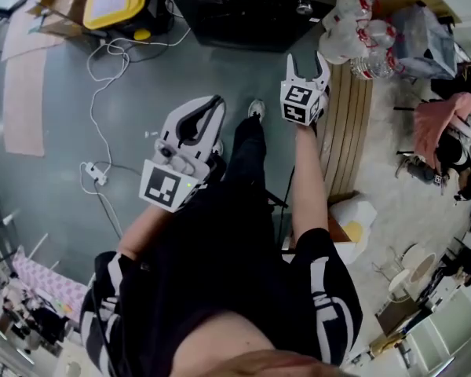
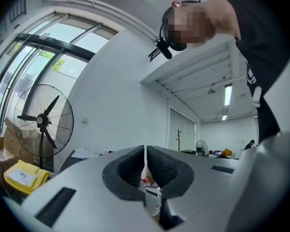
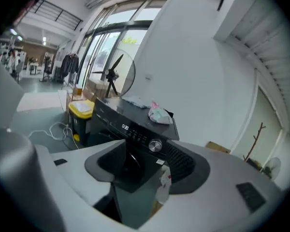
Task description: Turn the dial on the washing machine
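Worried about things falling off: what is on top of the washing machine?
On the washing machine lid lie a crumpled pale bundle and, farther back, a flat light sheet. The lid behind the bundle is covered.

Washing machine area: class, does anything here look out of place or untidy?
Yes. A crumpled pale bundle lies loose on the black washing machine's top, behind the silver dial. A white cable also sprawls in loops across the grey floor.

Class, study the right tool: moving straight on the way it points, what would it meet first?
Probably the front of the washing machine, below its dial; the path looks free, though depth is unclear.
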`<action>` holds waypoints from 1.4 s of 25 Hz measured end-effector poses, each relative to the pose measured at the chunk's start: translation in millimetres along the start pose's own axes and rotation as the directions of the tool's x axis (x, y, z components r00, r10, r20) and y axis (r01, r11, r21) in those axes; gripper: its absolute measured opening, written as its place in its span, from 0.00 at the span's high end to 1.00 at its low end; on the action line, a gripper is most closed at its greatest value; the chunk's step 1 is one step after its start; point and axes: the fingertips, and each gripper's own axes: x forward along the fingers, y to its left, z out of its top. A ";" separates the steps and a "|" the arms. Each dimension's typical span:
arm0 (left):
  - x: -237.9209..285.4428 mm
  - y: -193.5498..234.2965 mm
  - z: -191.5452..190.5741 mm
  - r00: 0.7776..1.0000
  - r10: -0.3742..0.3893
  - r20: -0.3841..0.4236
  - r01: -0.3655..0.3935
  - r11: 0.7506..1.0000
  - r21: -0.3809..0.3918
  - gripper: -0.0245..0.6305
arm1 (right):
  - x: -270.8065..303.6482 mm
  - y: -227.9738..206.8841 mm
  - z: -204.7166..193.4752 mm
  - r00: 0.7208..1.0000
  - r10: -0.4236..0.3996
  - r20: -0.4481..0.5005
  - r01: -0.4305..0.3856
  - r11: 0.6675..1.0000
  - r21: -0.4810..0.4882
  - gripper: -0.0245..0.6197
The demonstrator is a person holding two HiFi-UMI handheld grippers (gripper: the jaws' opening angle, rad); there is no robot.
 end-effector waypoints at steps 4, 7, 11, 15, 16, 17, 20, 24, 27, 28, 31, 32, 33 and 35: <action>64.8 26.5 -25.3 1.000 0.024 -0.005 -0.024 1.000 0.001 0.91 | 114.9 -18.8 -38.4 0.997 -0.027 -0.068 0.013 0.980 -0.200 0.50; 104.3 44.8 -45.1 1.000 0.027 -0.015 -0.027 1.000 -0.011 0.91 | 181.2 -24.6 -60.9 0.994 -0.045 -0.102 0.010 0.947 -0.320 0.49; 139.5 63.1 -70.1 0.999 0.036 -0.028 -0.037 0.999 -0.026 0.91 | 239.0 -28.4 -81.0 0.991 -0.065 -0.114 0.013 0.913 -0.408 0.47; 152.2 77.2 -88.5 0.998 0.053 -0.028 -0.054 0.998 -0.026 0.91 | 267.7 -32.6 -84.7 0.991 -0.096 -0.090 0.047 0.898 -0.437 0.47; 152.9 79.8 -91.2 0.998 0.059 -0.029 -0.059 0.998 -0.027 0.91 | 270.9 -33.1 -83.3 0.991 -0.104 -0.082 0.057 0.897 -0.439 0.47; 153.2 82.0 -93.8 0.997 0.064 -0.031 -0.065 0.997 -0.029 0.91 | 273.1 -33.2 -82.2 0.991 -0.110 -0.076 0.066 0.896 -0.438 0.47; 154.5 86.3 -101.2 0.996 0.078 -0.039 -0.079 0.996 -0.036 0.91 | 273.7 -30.8 -82.2 0.995 -0.073 -0.062 0.050 0.947 -0.317 0.51; 157.3 88.3 -102.2 0.996 0.077 -0.043 -0.079 0.996 -0.035 0.91 | 274.1 -39.8 -82.2 0.995 0.099 -0.028 -0.087 0.955 0.283 0.52; 155.9 88.3 -100.2 0.996 0.073 -0.042 -0.074 0.997 -0.033 0.91 | 272.2 -47.3 -81.8 0.985 0.169 0.024 -0.149 0.780 0.608 0.52; 155.3 87.9 -100.1 0.997 0.071 -0.042 -0.073 0.997 -0.033 0.91 | 271.5 -48.3 -82.0 0.984 0.175 0.036 -0.156 0.743 0.651 0.52; 154.2 87.9 -101.3 0.997 0.066 -0.042 -0.067 0.997 -0.037 0.91 | 271.7 -49.7 -84.6 0.979 0.190 0.072 -0.180 0.643 0.745 0.52; 153.9 88.1 -101.6 0.997 0.064 -0.042 -0.065 0.997 -0.039 0.91 | 271.9 -50.5 -86.1 0.978 0.191 0.084 -0.185 0.605 0.774 0.52; 153.5 88.1 -101.8 0.997 0.062 -0.042 -0.063 0.997 -0.039 0.91 | 271.1 -52.4 -87.0 0.981 0.178 0.083 -0.175 0.602 0.779 0.52; 153.5 86.7 -101.6 0.997 0.056 -0.044 -0.058 0.998 -0.040 0.91 | 265.8 -57.1 -83.1 0.995 0.094 0.039 -0.097 0.758 0.645 0.43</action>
